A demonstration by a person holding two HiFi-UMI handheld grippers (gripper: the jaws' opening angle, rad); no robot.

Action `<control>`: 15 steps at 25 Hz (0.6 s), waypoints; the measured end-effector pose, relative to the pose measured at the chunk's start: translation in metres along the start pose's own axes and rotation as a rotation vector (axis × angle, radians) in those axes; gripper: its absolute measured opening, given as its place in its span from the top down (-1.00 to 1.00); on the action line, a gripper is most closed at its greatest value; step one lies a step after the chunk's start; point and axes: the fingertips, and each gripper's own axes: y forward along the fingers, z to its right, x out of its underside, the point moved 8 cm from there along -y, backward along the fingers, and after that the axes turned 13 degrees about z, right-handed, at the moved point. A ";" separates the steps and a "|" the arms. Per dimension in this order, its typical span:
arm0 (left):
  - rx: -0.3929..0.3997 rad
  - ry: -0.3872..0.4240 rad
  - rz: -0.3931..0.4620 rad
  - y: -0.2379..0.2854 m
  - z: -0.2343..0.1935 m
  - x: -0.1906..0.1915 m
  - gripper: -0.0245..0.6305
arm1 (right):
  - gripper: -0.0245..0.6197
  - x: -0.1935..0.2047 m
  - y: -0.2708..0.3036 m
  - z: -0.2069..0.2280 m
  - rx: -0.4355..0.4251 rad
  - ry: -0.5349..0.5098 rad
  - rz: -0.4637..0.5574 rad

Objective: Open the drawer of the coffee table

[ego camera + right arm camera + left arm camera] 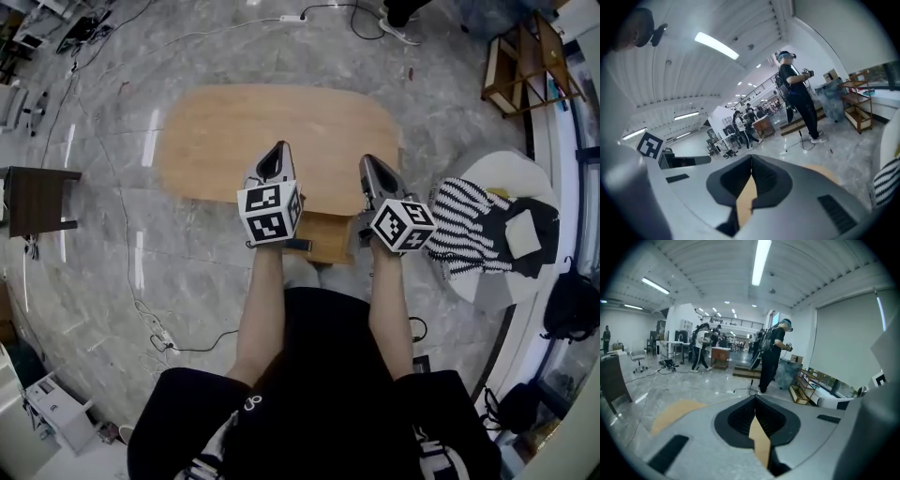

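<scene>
The coffee table [281, 131] has a light wooden oval top and stands on the marble floor in front of me. From under its near edge a wooden drawer [328, 240] sticks out towards me. Both grippers hang in the air above that near edge and touch nothing. My left gripper [278, 152] is shut and empty, as its own view shows [755, 400], with a strip of the table top [675, 411] below it. My right gripper [367, 163] is also shut and empty [751, 160], and the table top [821, 172] shows at its right.
A white round seat [511, 169] with a striped cloth [466, 234] stands right of the table. A wooden shelf [530, 61] is at the far right, a dark side table [37, 199] at the left. Cables [159, 328] lie on the floor. People [773, 357] stand farther off.
</scene>
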 end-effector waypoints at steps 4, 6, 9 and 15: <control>0.022 0.015 0.105 -0.005 0.007 -0.047 0.90 | 0.89 -0.051 0.010 -0.024 -0.049 -0.095 0.092; 0.032 0.016 0.154 -0.010 0.007 -0.069 0.90 | 0.89 -0.073 0.012 -0.036 -0.059 -0.124 0.126; 0.053 0.019 0.233 -0.020 0.009 -0.102 0.90 | 0.89 -0.106 0.015 -0.056 -0.086 -0.131 0.192; 0.087 0.030 0.369 -0.033 0.014 -0.158 0.90 | 0.89 -0.166 0.018 -0.095 -0.119 -0.257 0.307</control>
